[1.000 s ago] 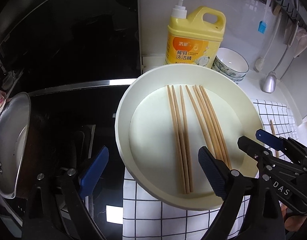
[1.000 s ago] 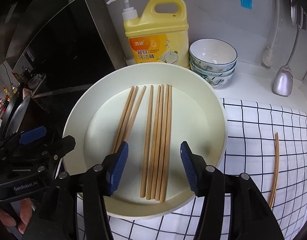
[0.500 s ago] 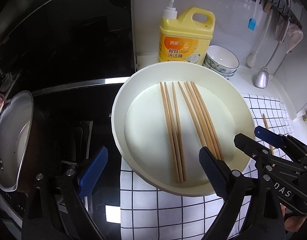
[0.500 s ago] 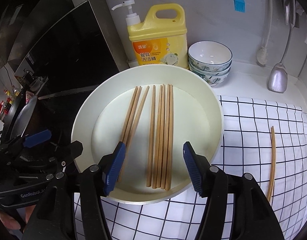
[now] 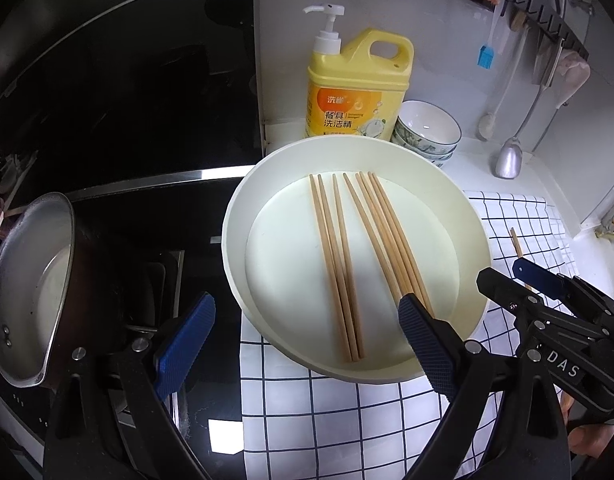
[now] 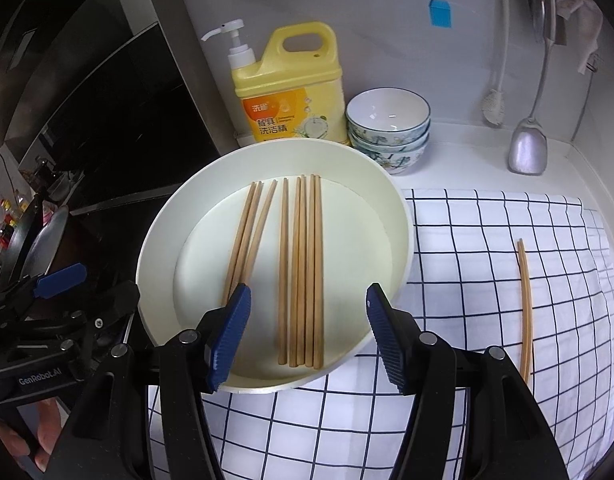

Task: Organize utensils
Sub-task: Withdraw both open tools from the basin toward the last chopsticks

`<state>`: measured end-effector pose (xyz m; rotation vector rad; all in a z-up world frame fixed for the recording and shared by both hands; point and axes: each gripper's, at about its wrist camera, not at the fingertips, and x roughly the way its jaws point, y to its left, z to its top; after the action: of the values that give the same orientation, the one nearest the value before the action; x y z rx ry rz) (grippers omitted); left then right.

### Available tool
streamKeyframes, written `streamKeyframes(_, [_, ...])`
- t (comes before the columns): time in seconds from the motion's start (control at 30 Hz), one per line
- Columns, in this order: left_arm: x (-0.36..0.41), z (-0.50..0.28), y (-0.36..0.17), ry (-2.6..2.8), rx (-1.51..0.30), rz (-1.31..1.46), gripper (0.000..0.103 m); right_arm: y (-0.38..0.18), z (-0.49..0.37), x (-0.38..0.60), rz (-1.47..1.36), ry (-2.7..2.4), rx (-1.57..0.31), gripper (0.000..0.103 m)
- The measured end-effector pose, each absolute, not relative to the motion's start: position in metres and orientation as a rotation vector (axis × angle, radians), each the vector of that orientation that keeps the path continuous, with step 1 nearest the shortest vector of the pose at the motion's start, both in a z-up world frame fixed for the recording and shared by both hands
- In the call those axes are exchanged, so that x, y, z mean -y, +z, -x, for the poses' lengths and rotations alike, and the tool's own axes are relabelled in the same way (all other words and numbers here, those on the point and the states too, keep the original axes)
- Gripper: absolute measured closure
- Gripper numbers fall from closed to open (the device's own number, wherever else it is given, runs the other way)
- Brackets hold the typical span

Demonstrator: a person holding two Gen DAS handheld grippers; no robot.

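Several wooden chopsticks lie side by side in a round cream plate on a checked cloth. One more chopstick lies alone on the cloth to the right. My left gripper is open and empty, above the plate's near left rim. My right gripper is open and empty, above the plate's near edge. Each gripper shows in the other's view, the right one and the left one.
A yellow dish-soap bottle and stacked patterned bowls stand behind the plate. A metal ladle, a brush and a blue silicone brush hang on the wall. A pot sits on the black stove at left.
Both grippers have drawn back and up from the plate, so the plate and chopsticks look smaller and farther. Both stay open. The chopsticks have not moved.
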<state>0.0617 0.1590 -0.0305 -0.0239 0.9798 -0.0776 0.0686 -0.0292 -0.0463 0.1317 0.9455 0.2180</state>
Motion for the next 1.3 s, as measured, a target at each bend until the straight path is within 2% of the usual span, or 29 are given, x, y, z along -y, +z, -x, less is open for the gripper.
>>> streamKeyframes(0.63, [-0.139, -0.047, -0.022, -0.172, -0.960, -0.007, 0.011, -0.045, -0.029, 0.069, -0.194, 0.101, -0.929, 0.044])
streamKeyframes(1.3, [-0.018, -0.011, -0.025, -0.093, -0.952, 0.039, 0.010, -0.054, 0.008, 0.206, -0.170, 0.154, -0.922, 0.043])
